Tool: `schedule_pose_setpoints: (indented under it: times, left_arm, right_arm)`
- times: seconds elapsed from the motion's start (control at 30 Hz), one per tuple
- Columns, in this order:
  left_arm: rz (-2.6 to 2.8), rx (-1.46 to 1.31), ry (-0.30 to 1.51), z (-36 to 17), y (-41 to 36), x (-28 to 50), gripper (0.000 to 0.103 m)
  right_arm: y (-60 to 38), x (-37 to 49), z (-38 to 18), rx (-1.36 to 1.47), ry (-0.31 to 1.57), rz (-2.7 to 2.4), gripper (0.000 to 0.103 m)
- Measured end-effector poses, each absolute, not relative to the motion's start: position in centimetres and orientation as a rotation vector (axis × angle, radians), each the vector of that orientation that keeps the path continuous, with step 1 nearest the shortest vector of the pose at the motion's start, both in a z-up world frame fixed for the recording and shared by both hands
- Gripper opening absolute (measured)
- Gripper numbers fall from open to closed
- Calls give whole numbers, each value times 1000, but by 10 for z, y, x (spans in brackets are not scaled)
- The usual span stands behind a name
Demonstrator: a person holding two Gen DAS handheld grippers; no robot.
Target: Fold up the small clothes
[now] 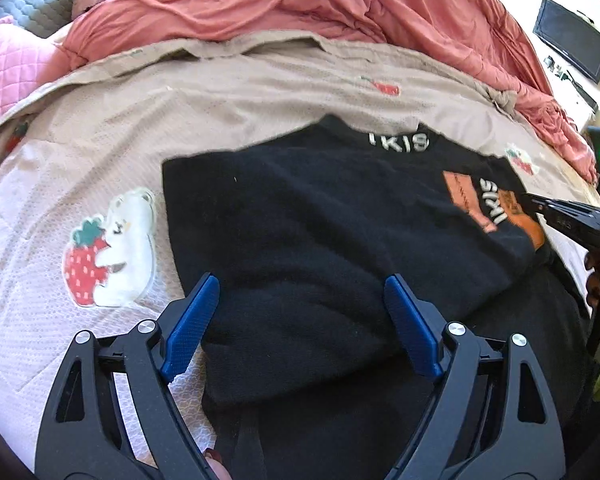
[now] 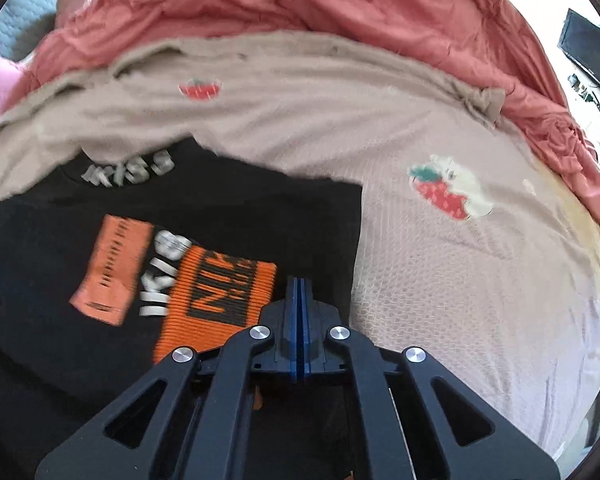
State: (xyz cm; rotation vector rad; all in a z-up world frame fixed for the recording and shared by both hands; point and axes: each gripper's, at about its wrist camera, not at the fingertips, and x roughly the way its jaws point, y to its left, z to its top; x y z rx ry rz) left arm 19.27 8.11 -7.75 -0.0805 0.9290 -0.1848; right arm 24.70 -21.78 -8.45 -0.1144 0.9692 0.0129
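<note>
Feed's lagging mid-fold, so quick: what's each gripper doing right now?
Left gripper: open, over the black shirt, not gripping.
Right gripper: shut; whether it pinches the shirt cannot be told.

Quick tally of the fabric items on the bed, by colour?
Black: 1, the shirt
Beige with strawberries: 1, the blanket
Salmon red: 1, the comforter
Pink quilted: 1, the pillow
Total: 4
</note>
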Motion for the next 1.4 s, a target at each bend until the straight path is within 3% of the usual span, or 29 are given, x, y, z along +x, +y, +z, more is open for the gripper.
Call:
schedule_pose_setpoints:
  times: [0.17, 0.43, 0.73, 0.8, 0.87, 1.0, 1.4]
  left_arm:
    - [-213, -76, 876, -57, 75, 185, 80]
    - [-190, 44, 1049, -93, 57, 190, 82]
    - [-193, 43, 1054, -92, 58, 189, 82]
    - [-194, 28, 1054, -90, 60, 190, 82]
    - [-196, -3, 1049, -85, 63, 189, 82]
    - [-219, -83, 1037, -73, 71, 188, 83]
    - [-179, -92, 995, -52, 82, 178, 94]
  right_arm:
    - [-192, 219, -59, -101, 904, 154, 26]
    - [-153, 212, -69, -112, 969, 263, 31]
    - [-172, 222, -96, -46, 1083, 196, 32]
    - [-168, 220, -93, -69, 1087, 194, 36]
    - [-171, 218, -87, -37, 1089, 200, 45]
    - [-177, 211, -77, -7, 1077, 190, 48]
    - [-181, 184, -41, 53, 989, 184, 88]
